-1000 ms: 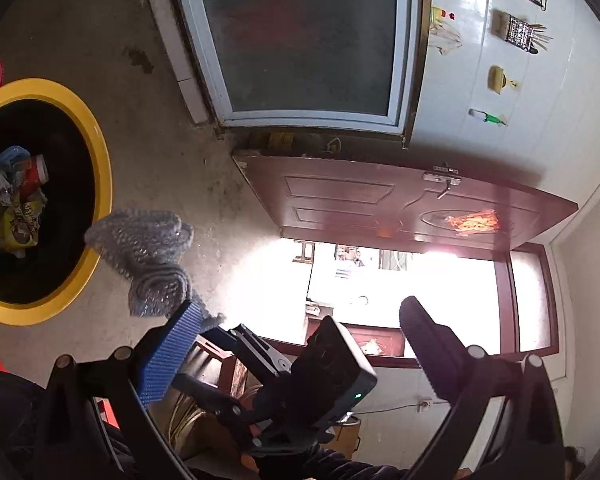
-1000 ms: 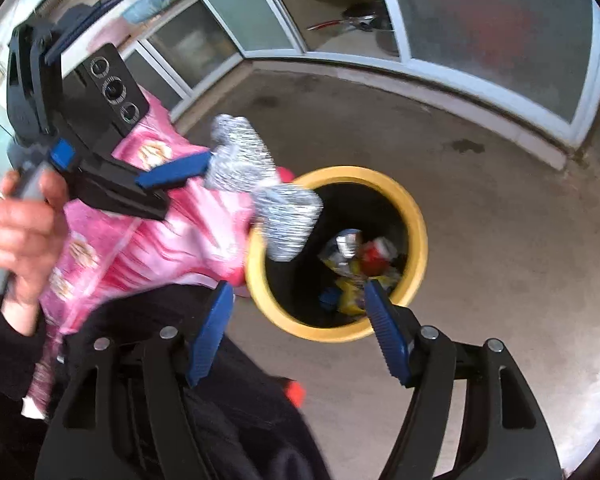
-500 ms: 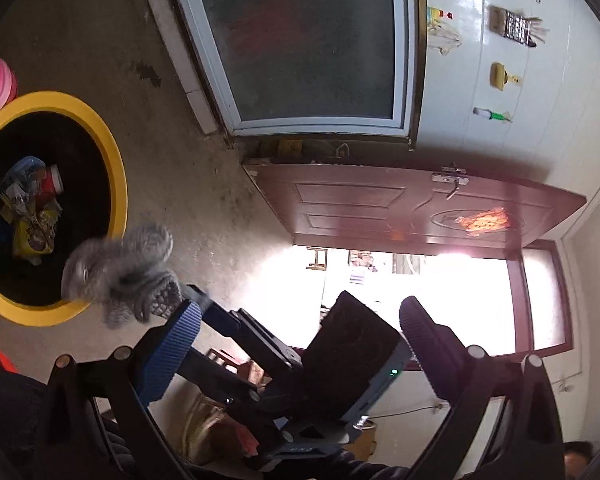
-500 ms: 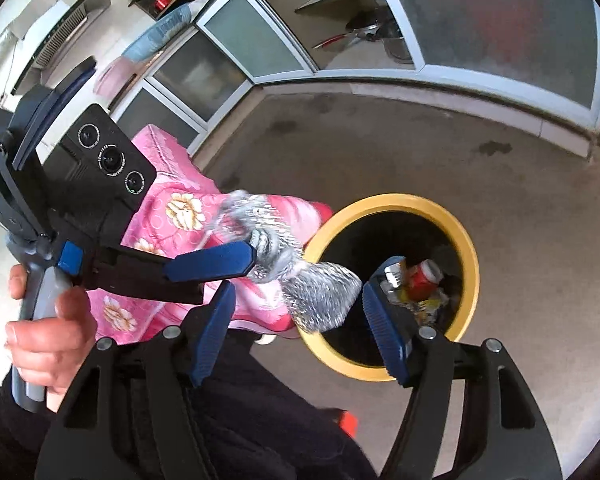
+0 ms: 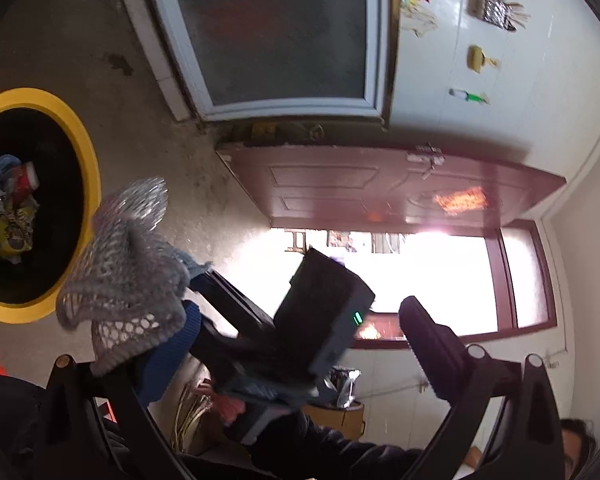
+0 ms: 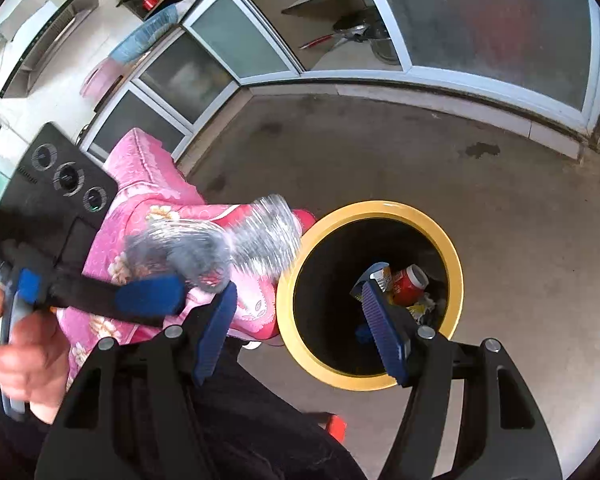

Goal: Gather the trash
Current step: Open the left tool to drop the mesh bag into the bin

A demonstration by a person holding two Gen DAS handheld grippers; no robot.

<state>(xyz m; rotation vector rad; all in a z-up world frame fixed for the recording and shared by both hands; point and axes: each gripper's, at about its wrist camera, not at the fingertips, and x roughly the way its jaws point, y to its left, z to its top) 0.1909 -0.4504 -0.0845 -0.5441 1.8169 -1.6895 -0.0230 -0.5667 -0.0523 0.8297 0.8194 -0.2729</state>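
Noted left gripper (image 5: 298,308) spread wide, clamping nothing, with the grey mesh scrap (image 6: 220,248) snagged on one pad. Found right gripper (image 6: 298,290) open and empty, nearer, the mesh just beside its left pad. Judged the mesh stretched rightward toward the yellow-rimmed bin (image 6: 380,208), not yet over it.

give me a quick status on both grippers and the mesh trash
Right gripper open, empty, above yellow bin. Left gripper open; silver mesh draped on its blue finger, not in bin. Nothing blocking bin mouth.
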